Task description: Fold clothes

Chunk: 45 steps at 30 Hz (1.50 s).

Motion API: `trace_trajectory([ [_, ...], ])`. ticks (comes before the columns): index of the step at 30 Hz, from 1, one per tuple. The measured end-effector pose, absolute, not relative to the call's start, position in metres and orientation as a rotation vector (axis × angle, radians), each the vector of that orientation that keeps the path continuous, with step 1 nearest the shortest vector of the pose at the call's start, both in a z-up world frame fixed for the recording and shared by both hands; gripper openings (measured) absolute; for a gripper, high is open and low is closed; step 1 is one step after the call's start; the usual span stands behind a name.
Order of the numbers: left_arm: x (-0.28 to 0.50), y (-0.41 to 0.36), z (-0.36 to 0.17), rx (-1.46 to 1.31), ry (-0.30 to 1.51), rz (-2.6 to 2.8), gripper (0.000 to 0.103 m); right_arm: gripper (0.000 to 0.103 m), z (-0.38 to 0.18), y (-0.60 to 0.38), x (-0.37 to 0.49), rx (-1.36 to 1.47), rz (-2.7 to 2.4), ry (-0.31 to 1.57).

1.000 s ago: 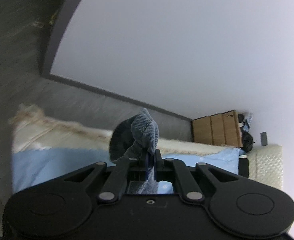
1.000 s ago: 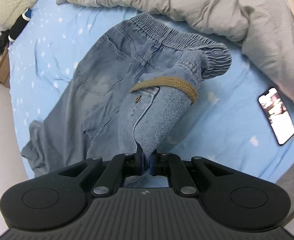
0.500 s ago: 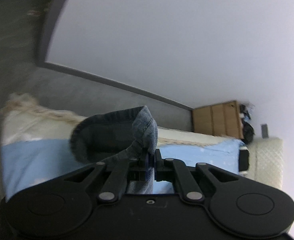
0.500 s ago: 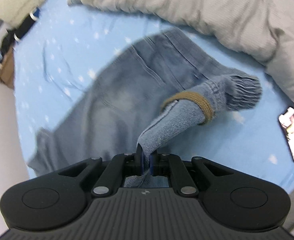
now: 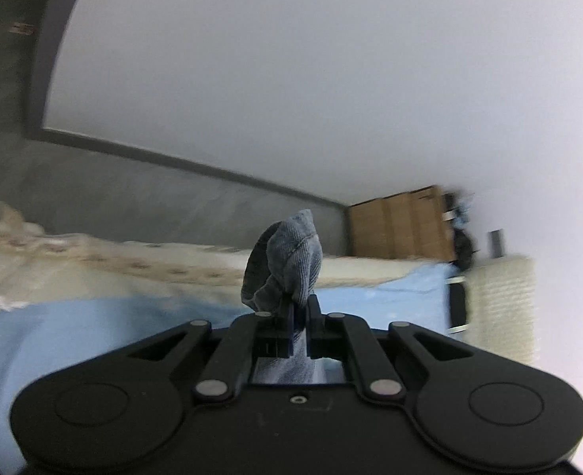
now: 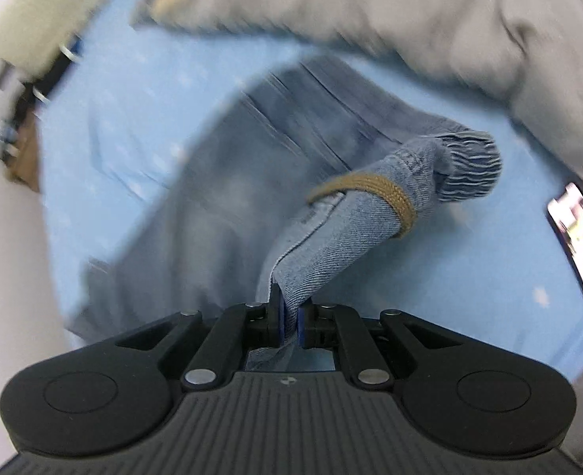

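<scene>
A pair of blue denim jeans (image 6: 220,206) lies spread on the light blue bedsheet (image 6: 469,269), blurred by motion. My right gripper (image 6: 289,322) is shut on a lifted fold of the jeans at the waistband, where a tan drawstring (image 6: 386,194) crosses the cloth. My left gripper (image 5: 300,322) is shut on another bunched piece of the jeans (image 5: 287,261), which stands up above its fingers. The left wrist view faces the wall, so the rest of the jeans is hidden there.
A grey quilt (image 6: 410,12) lies along the far side of the bed. A phone (image 6: 580,233) rests on the sheet at the right. A cream headboard (image 5: 501,304) and a wooden cabinet (image 5: 398,225) stand by the white wall.
Both grippers keep their hold on the jeans. The right view has shifted and blurred, and the jeans have slid across the sheet. The denim held by the left gripper has bunched narrower.
</scene>
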<state>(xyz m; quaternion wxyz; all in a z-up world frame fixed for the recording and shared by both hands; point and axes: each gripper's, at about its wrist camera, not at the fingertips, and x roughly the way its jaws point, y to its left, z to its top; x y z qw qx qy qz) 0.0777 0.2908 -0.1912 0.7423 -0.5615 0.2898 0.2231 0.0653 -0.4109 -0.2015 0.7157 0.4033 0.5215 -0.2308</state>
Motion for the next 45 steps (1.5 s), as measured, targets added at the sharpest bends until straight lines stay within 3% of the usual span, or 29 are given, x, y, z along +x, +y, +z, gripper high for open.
trace_trajectory([
  [6,0.063,0.294,-0.231,-1.199,0.743,0.555,0.005,0.006,-0.251,-0.397,0.037,0.852,-0.592,1.257],
  [13,0.058,0.282,-0.218,-1.082,0.841,0.572,0.011,0.01,-0.252,-0.398,0.032,0.854,-0.589,1.255],
  [14,0.057,0.279,-0.215,-1.067,0.852,0.566,0.014,0.011,-0.25,-0.399,0.031,0.863,-0.584,1.248],
  [17,0.051,0.27,-0.209,-1.046,0.871,0.57,0.038,0.017,-0.245,-0.401,0.028,0.89,-0.599,1.257],
  [18,0.048,0.267,-0.21,-1.046,0.881,0.584,0.044,0.024,-0.243,-0.401,0.025,0.897,-0.614,1.266],
  [19,0.046,0.264,-0.211,-1.048,0.891,0.597,0.044,0.036,-0.242,-0.4,0.023,0.903,-0.627,1.279],
  [21,0.04,0.259,-0.214,-1.056,0.909,0.624,0.044,0.046,-0.241,-0.398,0.021,0.908,-0.633,1.312],
  [27,0.03,0.247,-0.217,-1.07,0.945,0.651,0.044,0.055,-0.242,-0.369,0.025,1.013,-0.584,1.36],
  [45,0.077,0.225,-0.215,-0.95,1.118,0.482,0.047,0.058,-0.309,-0.271,0.113,1.271,-0.701,1.255],
])
